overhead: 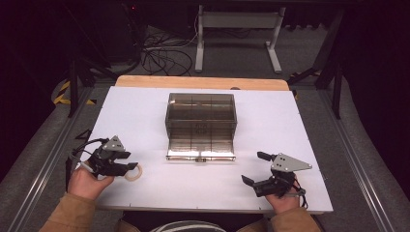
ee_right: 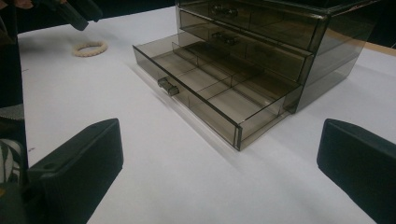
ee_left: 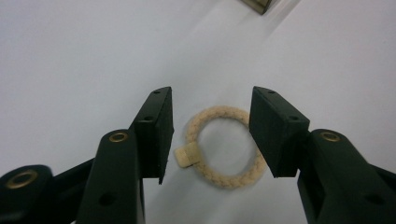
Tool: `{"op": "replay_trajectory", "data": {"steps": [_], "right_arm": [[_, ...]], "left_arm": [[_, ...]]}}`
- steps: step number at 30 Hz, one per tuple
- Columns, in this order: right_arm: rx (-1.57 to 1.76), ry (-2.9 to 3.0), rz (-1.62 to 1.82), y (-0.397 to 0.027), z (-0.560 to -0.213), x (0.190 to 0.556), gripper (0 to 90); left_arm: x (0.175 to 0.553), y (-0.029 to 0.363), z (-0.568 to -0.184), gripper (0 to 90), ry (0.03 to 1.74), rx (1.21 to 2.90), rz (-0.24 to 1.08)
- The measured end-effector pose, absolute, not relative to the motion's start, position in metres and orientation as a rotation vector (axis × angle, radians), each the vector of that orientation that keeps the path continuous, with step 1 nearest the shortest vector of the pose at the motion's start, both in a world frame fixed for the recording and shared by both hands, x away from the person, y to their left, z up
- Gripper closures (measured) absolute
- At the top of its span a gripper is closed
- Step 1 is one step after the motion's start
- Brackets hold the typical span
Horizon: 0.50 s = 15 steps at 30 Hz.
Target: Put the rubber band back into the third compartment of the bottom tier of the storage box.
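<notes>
High view: matte white tabletop [overhead: 145, 111], flat and rectangular, with a strip of pale wood along its far edge. Smoky see-through plastic drawer chest [overhead: 201, 113] at centre, boxy, bottom drawer [overhead: 200, 147] pulled out toward the near side. Small cream rope ring [overhead: 133, 172] lying flat on the tabletop at near left, right at the tips of the left hand-held gripper [overhead: 128, 161]; black jaws, grey three-cornered plate on top. Right hand-held gripper [overhead: 255, 167] resting at near right, well apart from the ring, jaws spread wide and holding nothing. Left gripper view: ring [ee_left: 224, 147] of braided, fibrous cord, round, with a short squared cream tab on its left side; lying between the two blocky black jaws, the left pad just beside the tab, the right pad at the ring's outer edge; jaws half-narrowed around it, whether pads press cannot be told. Right gripper view: drawer [ee_right: 210, 95] divided into rectangular compartments, glossy thin walls, small handle on its front; ring [ee_right: 89, 48] far off at upper left on the tabletop.
</notes>
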State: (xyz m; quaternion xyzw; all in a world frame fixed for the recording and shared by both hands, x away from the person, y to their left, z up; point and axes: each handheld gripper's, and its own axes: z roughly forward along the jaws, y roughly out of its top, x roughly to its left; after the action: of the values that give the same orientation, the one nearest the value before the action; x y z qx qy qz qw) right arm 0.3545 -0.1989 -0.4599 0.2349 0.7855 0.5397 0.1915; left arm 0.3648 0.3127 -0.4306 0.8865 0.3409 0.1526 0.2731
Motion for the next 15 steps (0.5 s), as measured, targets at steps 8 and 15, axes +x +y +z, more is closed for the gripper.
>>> {"op": "replay_trajectory", "data": {"steps": [8, 15], "right_arm": [[0.656, 2.213, 1.521, -0.199, -0.46, 0.355, 1.0], [0.652, 2.215, 1.524, -0.199, -0.46, 0.355, 1.0]], "left_arm": [[0.371, 0.311, -0.437, 56.9, 0.912, 2.434, 0.383], [0.376, 0.31, -0.441, 63.1, 0.895, 2.474, 0.369]]}}
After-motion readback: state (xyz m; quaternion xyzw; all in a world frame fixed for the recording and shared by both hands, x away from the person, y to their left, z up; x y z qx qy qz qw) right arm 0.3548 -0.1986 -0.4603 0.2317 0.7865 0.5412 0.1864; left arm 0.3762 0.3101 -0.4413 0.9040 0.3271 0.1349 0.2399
